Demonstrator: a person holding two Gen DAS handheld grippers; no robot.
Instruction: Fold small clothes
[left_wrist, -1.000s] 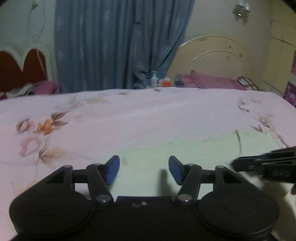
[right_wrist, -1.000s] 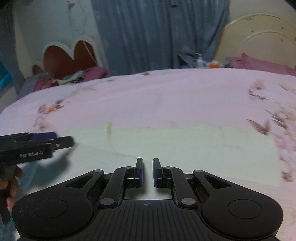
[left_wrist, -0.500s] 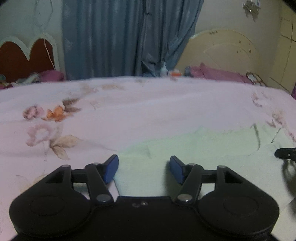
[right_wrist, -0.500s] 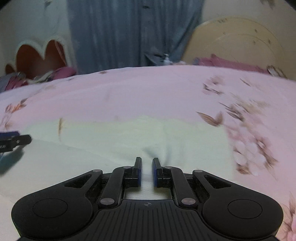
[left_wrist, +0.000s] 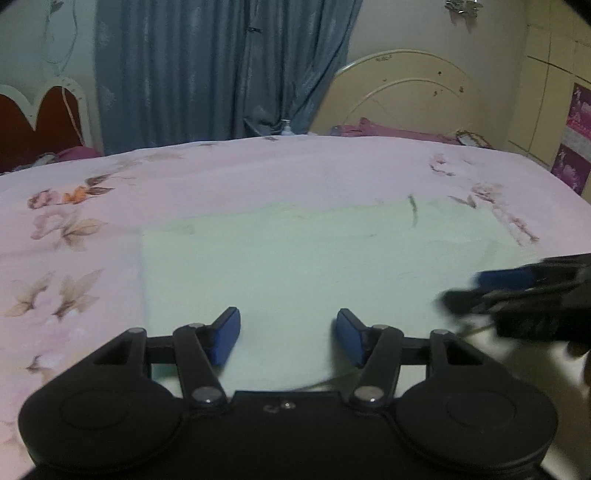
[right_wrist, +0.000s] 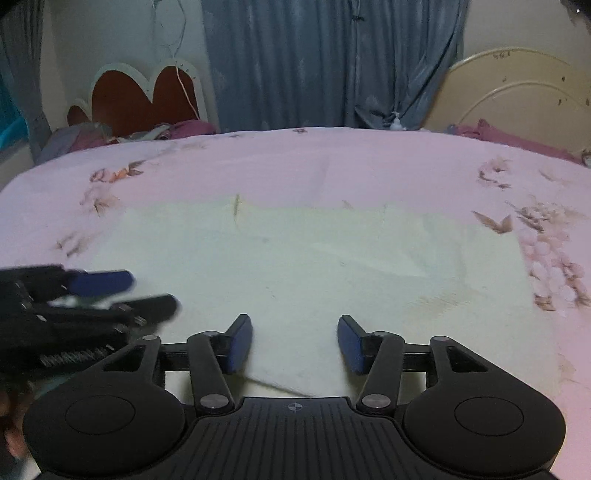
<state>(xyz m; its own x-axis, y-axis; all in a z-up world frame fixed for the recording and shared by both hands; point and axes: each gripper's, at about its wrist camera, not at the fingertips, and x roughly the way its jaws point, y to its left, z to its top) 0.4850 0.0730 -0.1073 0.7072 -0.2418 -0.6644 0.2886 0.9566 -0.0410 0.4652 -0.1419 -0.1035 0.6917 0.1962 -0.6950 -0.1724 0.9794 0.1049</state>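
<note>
A pale green cloth lies flat on the pink floral bedsheet, also spread across the right wrist view as the cloth. My left gripper hovers over its near edge, jaws apart, nothing between the blue pads. My right gripper is over the cloth's near edge too; its jaws are opening and the pads press on nothing. A fold edge of the cloth runs just under them. Each gripper shows blurred in the other's view: the right gripper at right, the left gripper at left.
The bedsheet reaches well beyond the cloth on all sides. Behind the bed hang blue curtains, with a cream headboard at right and a heart-shaped red headboard at left. Pink bedding lies at the far edge.
The right gripper's jaws have gone from shut to wide apart, letting go of the cloth. Both grippers have drawn closer together, each coming back into the other's view.
</note>
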